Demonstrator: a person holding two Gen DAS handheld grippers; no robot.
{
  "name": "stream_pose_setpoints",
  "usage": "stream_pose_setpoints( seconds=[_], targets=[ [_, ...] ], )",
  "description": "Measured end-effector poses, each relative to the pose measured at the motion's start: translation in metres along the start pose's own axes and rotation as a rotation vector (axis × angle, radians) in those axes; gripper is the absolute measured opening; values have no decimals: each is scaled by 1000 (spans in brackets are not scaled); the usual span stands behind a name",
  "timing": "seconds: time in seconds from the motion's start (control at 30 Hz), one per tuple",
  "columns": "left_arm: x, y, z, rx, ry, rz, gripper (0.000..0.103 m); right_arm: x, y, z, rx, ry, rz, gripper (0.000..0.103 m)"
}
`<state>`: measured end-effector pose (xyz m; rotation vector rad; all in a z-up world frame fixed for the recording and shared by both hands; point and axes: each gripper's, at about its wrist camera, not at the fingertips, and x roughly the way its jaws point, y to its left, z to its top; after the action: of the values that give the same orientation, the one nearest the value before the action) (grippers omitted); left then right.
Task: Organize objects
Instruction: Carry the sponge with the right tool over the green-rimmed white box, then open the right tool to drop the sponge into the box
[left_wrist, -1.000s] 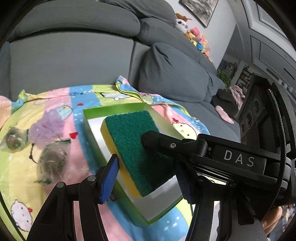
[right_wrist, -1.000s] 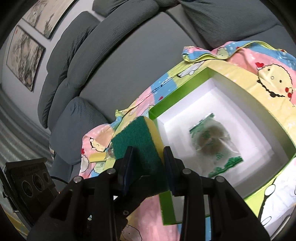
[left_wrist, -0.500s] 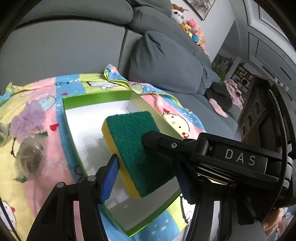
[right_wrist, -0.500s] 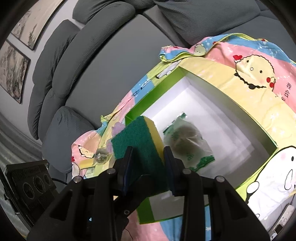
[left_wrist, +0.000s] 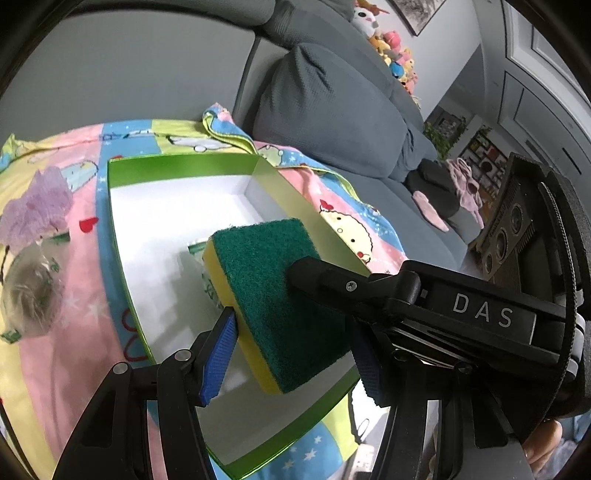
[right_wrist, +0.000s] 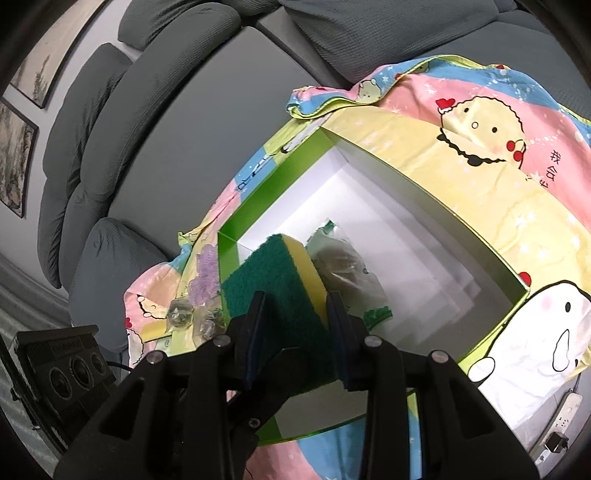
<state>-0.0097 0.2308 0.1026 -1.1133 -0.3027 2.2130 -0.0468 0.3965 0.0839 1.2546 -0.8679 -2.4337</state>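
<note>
My right gripper (right_wrist: 295, 325) is shut on a green and yellow sponge (right_wrist: 273, 284) and holds it over the near left part of the open green box with a white inside (right_wrist: 369, 206). A clear bag with a brown scourer (right_wrist: 343, 273) lies in the box just right of the sponge. In the left wrist view the sponge (left_wrist: 266, 291) sits between my left gripper's open blue pads (left_wrist: 218, 350), held by the right gripper's black finger (left_wrist: 332, 280). My left gripper (left_wrist: 291, 354) holds nothing. The box (left_wrist: 177, 166) lies under it.
The box lies on a cartoon-print blanket (left_wrist: 74, 147) on a grey sofa (left_wrist: 332, 96). A purple mesh puff (left_wrist: 33, 210) and a bagged scourer (left_wrist: 26, 288) lie left of the box. A power strip (right_wrist: 565, 410) lies on the floor at the right.
Both grippers have moved forward over the box. The sponge now hangs further inside the box, close to the bagged scourer. The grip is unchanged.
</note>
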Motion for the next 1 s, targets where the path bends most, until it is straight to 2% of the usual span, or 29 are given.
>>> stream_pose_setpoints(
  seconds=[0.23, 0.37, 0.57, 0.63, 0.77, 0.9, 1.0],
  targets=[
    [6, 7, -3, -46, 30, -22, 60, 3, 0, -1, 3, 14, -41, 34],
    [-1, 7, -4, -37, 27, -28, 60, 5, -1, -1, 14, 20, -54, 34],
    [-26, 11, -3, -28, -14, -19, 60, -1, 0, -1, 43, -17, -60, 34],
    [-35, 16, -1, -42, -17, -21, 62, -3, 3, -2, 38, -33, -66, 45],
    [-62, 28, 0, -53, -56, -13, 73, -6, 13, -3, 16, -59, -87, 49],
    [-89, 49, 3, -82, -100, -12, 79, -6, 30, -7, -25, -83, -96, 60],
    [-103, 75, 6, -124, -148, 49, 81, -3, 48, -11, -62, -83, -57, 64]
  ],
)
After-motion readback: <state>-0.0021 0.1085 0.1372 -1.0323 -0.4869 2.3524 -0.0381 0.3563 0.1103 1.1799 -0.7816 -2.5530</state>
